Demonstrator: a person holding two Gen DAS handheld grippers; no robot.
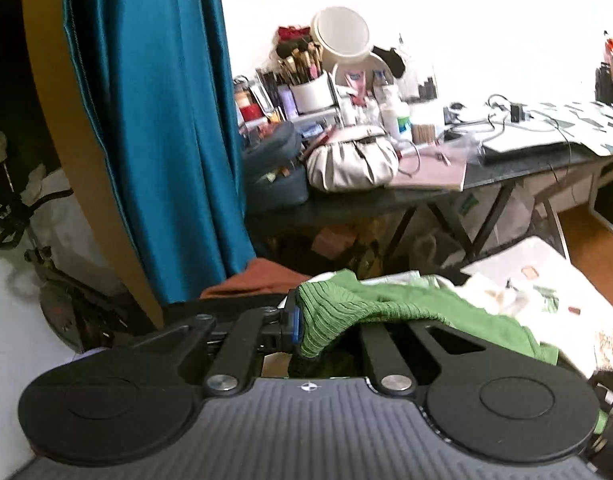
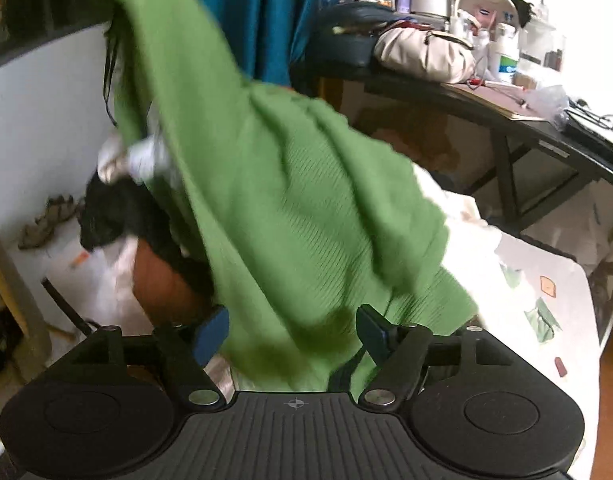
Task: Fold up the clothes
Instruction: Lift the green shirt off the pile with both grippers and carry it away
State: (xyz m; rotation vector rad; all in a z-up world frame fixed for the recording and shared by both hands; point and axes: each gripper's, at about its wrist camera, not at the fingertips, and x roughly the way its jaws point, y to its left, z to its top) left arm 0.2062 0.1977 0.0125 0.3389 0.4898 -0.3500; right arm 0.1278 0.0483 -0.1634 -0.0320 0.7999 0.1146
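A green ribbed garment (image 1: 386,304) drapes across my left gripper (image 1: 302,324), which is shut on a bunched edge of it. One blue pad shows against the cloth, and the other finger is hidden under the fabric. In the right wrist view the same green garment (image 2: 286,180) hangs as a broad sheet from the upper left down to a white patterned surface (image 2: 546,280). Its lower part falls between the fingers of my right gripper (image 2: 292,334). That gripper is open, and both pads stand apart from the cloth.
A cluttered dark desk (image 1: 386,200) with a cream bag (image 1: 350,164) and bottles stands behind. A blue curtain (image 1: 158,120) hangs at the left. An orange cloth (image 1: 262,276), a black garment (image 2: 110,212) and a brown item (image 2: 162,280) lie nearby.
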